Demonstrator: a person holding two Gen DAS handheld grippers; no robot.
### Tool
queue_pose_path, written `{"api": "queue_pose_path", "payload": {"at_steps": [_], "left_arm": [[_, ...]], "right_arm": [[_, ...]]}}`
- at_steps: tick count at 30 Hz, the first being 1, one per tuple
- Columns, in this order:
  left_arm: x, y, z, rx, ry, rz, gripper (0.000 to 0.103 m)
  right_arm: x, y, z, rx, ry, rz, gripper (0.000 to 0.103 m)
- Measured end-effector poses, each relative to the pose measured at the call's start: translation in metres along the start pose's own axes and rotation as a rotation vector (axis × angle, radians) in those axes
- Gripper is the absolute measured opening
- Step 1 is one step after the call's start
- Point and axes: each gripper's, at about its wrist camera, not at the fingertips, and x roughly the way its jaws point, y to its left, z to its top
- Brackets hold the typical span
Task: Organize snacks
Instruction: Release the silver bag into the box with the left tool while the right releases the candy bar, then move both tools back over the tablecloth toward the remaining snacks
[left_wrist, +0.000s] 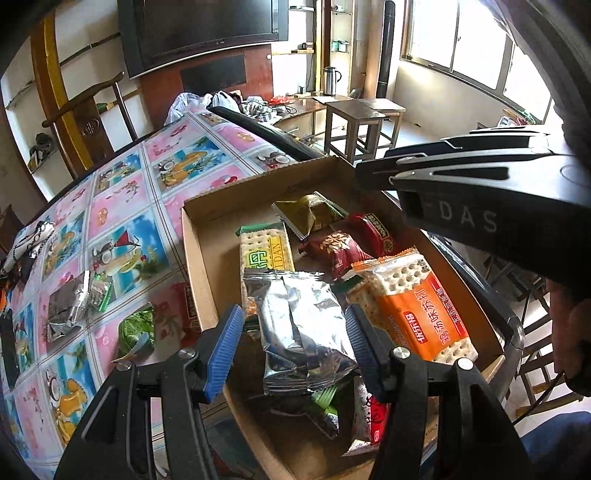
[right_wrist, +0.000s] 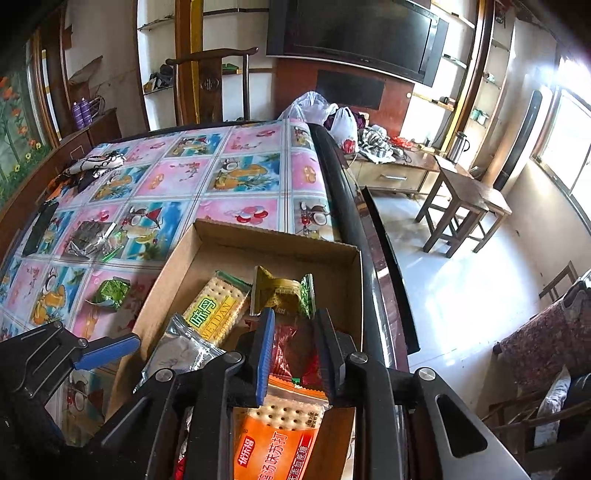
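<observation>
A cardboard box (left_wrist: 195, 258) on the table holds several snack packs: a silver foil pack (left_wrist: 303, 325), an orange cracker pack (left_wrist: 413, 306), a green-yellow cracker pack (left_wrist: 264, 247) and dark red packs (left_wrist: 340, 251). My left gripper (left_wrist: 291, 332) is open, its blue pads either side of the silver pack, which lies in the box. My right gripper (right_wrist: 295, 350) is open and empty above the orange cracker pack (right_wrist: 273, 443) and red packs (right_wrist: 291, 350). Its body shows in the left wrist view (left_wrist: 480, 199). The box (right_wrist: 258, 236) also shows in the right wrist view.
On the flowered tablecloth (left_wrist: 122, 206) left of the box lie a silver-dark pack (left_wrist: 66, 306), a small green pack (left_wrist: 136, 328) and another pack (left_wrist: 101, 291). Cloth lies at the far left (left_wrist: 29, 240). The table's dark edge (right_wrist: 343, 206) runs right of the box. Stools (right_wrist: 461, 206) stand beyond.
</observation>
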Motion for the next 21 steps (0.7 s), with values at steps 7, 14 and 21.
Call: {"api": "queue_pose_path", "payload": {"at_steps": [7, 14, 21], "left_arm": [[-0.013, 0.005, -0.002, 0.004, -0.027, 0.011, 0.057], [-0.025, 0.012, -0.007, 0.002, -0.046, 0.025, 0.057], [-0.037, 0.026, -0.014, -0.015, -0.057, 0.050, 0.057]], "right_arm": [[-0.014, 0.010, 0.002, -0.013, -0.033, -0.011, 0.030], [-0.021, 0.022, 0.003, -0.024, -0.048, -0.015, 0.032], [-0.025, 0.037, 0.004, -0.036, -0.057, -0.007, 0.033]]}}
